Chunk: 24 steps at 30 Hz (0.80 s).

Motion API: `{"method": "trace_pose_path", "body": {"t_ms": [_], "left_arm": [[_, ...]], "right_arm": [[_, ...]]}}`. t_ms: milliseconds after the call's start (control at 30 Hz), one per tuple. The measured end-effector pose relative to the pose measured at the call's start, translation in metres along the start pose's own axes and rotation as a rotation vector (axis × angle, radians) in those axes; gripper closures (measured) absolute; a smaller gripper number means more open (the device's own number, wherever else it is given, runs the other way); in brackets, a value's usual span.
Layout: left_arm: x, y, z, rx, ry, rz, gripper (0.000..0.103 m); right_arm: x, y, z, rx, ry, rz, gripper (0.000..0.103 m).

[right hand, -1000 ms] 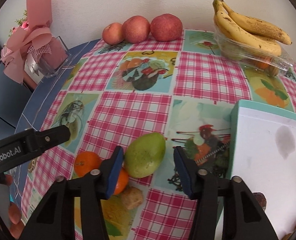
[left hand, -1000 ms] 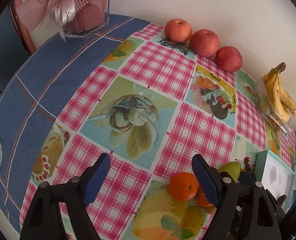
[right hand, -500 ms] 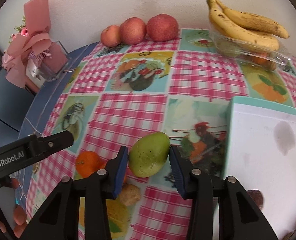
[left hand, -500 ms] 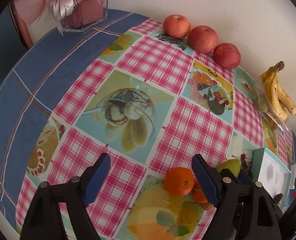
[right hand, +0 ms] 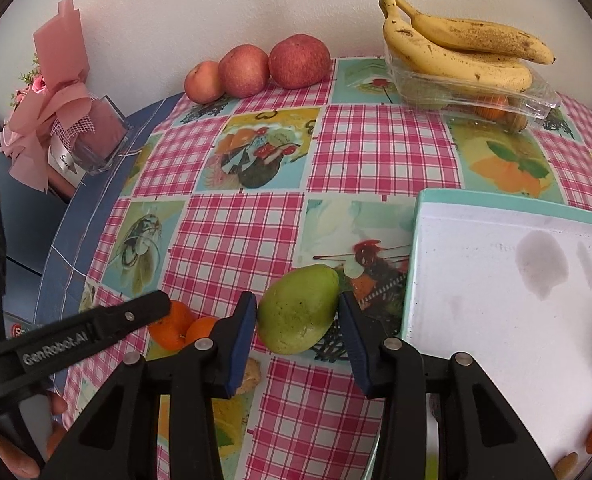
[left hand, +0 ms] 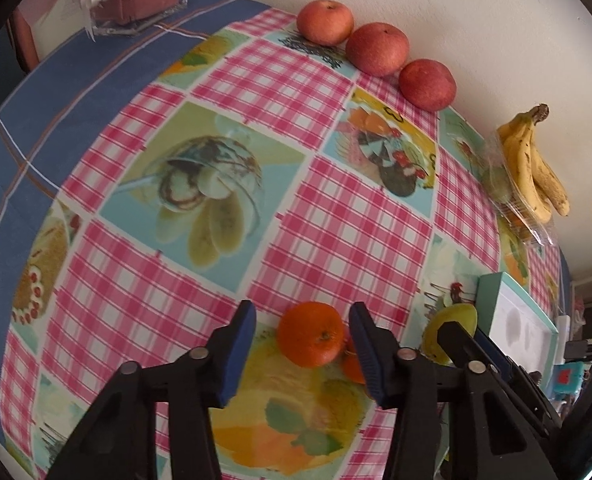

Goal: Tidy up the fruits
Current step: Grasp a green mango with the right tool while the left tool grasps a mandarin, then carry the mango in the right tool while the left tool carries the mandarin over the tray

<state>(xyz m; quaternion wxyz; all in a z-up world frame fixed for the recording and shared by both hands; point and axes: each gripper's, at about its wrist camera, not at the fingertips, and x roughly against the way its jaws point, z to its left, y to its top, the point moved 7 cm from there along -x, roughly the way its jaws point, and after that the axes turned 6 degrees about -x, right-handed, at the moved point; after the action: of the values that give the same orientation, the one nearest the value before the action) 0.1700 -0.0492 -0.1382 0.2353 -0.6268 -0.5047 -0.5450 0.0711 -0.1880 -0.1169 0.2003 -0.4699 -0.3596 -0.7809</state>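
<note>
Your right claw [right hand: 296, 320] clamps the smooth green mango [right hand: 298, 309] at lower centre, while your left claw [left hand: 302, 338] gapes apart around the round orange tangerine [left hand: 311, 334].

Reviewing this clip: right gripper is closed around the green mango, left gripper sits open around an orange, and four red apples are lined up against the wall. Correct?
Not quite: there are three apples along the wall, not four, as the right wrist view shows. The rest stands: the right gripper grips the green mango, and the left gripper sits open around an orange.
</note>
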Motion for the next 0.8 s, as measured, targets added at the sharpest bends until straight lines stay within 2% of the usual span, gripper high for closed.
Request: {"method": "trace_pose_path", "body": {"t_ms": [167,367,800], "left_arm": [[-0.005,-0.004,-0.004,0.008,-0.028,0.023,0.058],[-0.005,-0.005,-0.004,0.004,-0.008,0.020,0.067],[0.011,0.000,-0.002,0.023,-0.023,-0.023,0.069]], "right_arm": [[0.008,0.004,0.002,0.004,0.008,-0.016,0.059],[0.017,0.008,0.003,0.008,0.017,-0.031,0.059],[0.041,0.020,0.004,0.003,0.033,-0.079,0.059]]}}
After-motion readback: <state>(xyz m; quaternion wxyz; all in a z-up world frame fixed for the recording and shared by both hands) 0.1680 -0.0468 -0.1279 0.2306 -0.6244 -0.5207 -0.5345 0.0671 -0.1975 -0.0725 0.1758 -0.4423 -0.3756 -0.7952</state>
